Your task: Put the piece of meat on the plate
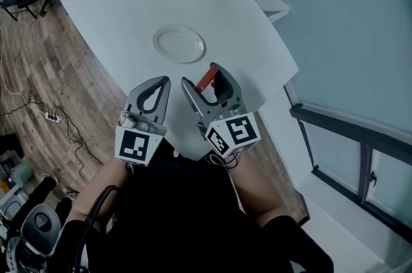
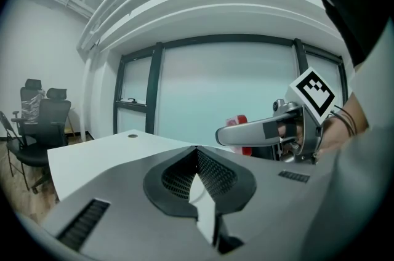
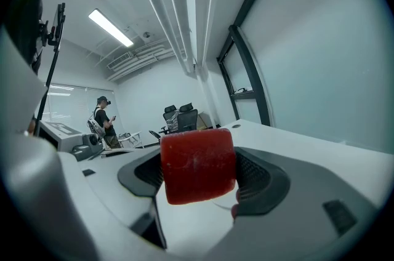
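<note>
Meat piece (image 3: 198, 165), a red block, is clamped between the jaws of right gripper (image 1: 201, 75), over white table (image 1: 116, 1). Plate (image 1: 179, 44) lies at 11 o'clock from that gripper, apart from it. Left gripper (image 1: 165, 81) has its jaws pressed together with nothing between them.

The right gripper (image 3: 206, 192) clamps a red piece of meat (image 3: 197, 164) between its fingers above the white table (image 3: 320, 140).

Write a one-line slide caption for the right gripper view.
Right gripper holds a red, rounded block of meat between its jaws, white table beyond.
</note>
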